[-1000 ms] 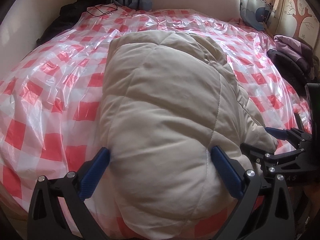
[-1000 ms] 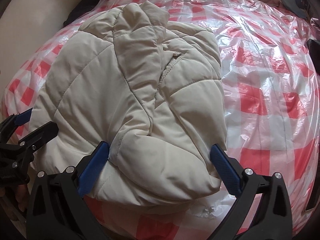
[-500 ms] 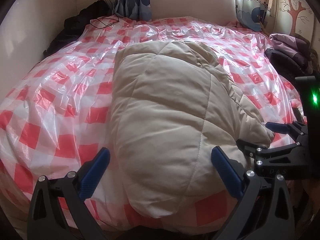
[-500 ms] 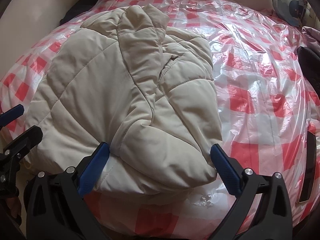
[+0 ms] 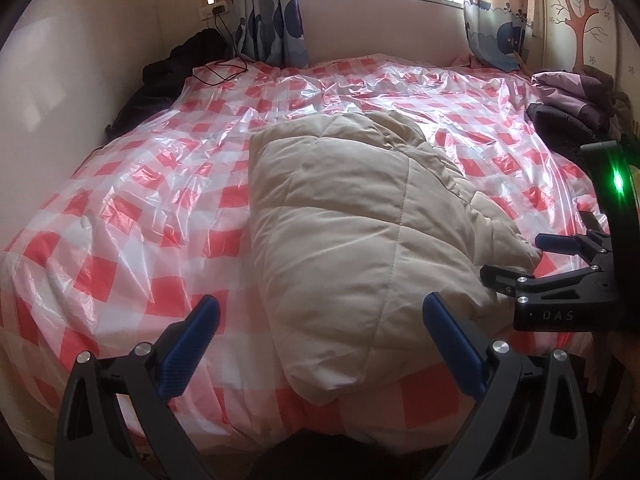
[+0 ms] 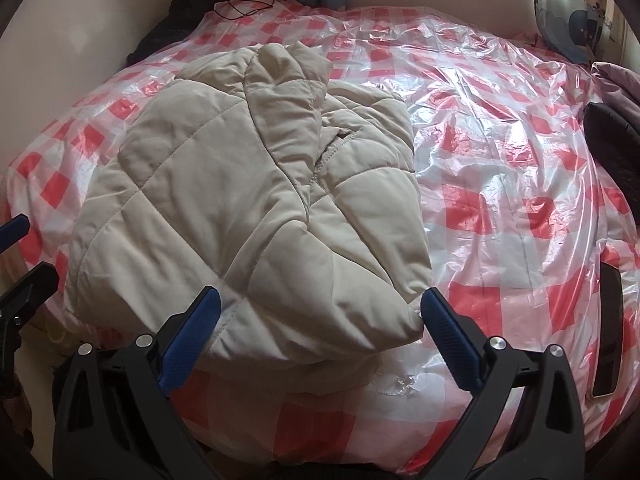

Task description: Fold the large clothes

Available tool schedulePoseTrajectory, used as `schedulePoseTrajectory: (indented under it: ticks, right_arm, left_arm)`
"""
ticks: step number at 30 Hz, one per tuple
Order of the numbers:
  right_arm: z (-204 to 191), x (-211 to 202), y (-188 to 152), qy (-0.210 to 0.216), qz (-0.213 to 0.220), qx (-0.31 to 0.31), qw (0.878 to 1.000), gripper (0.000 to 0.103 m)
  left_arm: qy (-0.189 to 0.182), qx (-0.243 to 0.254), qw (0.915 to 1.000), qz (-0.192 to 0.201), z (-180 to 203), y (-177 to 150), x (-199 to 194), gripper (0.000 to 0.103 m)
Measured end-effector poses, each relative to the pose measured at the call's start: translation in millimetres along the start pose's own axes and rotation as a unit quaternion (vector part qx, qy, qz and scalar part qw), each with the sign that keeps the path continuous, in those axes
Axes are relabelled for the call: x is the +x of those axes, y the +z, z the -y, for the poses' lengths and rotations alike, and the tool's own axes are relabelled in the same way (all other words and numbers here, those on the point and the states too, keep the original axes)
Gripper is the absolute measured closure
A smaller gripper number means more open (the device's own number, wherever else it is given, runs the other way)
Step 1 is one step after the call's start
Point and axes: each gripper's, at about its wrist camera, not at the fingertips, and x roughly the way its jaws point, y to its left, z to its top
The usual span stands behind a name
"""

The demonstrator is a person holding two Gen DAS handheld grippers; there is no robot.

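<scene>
A beige quilted puffer jacket [image 5: 352,220] lies folded in a bundle on the bed, near its front edge; it also shows in the right wrist view [image 6: 256,200]. My left gripper [image 5: 320,320] is open and empty, held back over the bundle's near end. My right gripper [image 6: 320,312] is open and empty, its blue fingertips [image 6: 434,306] close to the bundle's near edge. The right gripper shows in the left wrist view [image 5: 520,258], beside the jacket's right edge.
The bed [image 5: 132,208] has a red-and-white checked sheet under clear plastic. Dark clothes [image 5: 168,72] and a cable lie at the far left by the wall. Purple and black garments [image 5: 568,96] sit at the right edge. A dark phone [image 6: 608,332] lies at the right.
Both grippers have pulled back and up from the jacket, so more of the bed and room shows. The jacket has stayed in place.
</scene>
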Motion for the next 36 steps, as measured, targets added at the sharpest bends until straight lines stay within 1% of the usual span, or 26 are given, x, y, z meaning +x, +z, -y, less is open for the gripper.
schedulePoseTrajectory:
  ticks: [4,8,12,17,29,36]
  right_arm:
    - [6,-9,3,0.019,-0.003,0.009,1.0,0.006]
    - [6,-17,5,0.023,0.0,0.005,1.0,0.006]
    - [14,-22,9,0.041,0.01,0.024,0.999,0.006]
    - [22,-23,18,0.051,0.026,0.037,0.998,0.006]
    - [8,0,41,0.058,0.018,0.015,0.998,0.006]
    - [6,19,41,0.064,0.0,0.013,0.998,0.006]
  left_arm:
    - [0.018,0.014,0.9997,0.011,2,0,-5,0.006]
    - [0.017,0.011,0.9995,0.023,3,1,-12,0.006]
    - [0.025,0.019,0.999,0.033,6,3,-15,0.006]
    - [0.023,0.025,0.9988,0.036,9,5,-15,0.006]
    - [0.02,0.023,0.9988,0.039,10,10,-12,0.006]
    - [0.015,0.017,0.9988,0.044,11,15,-10,0.006]
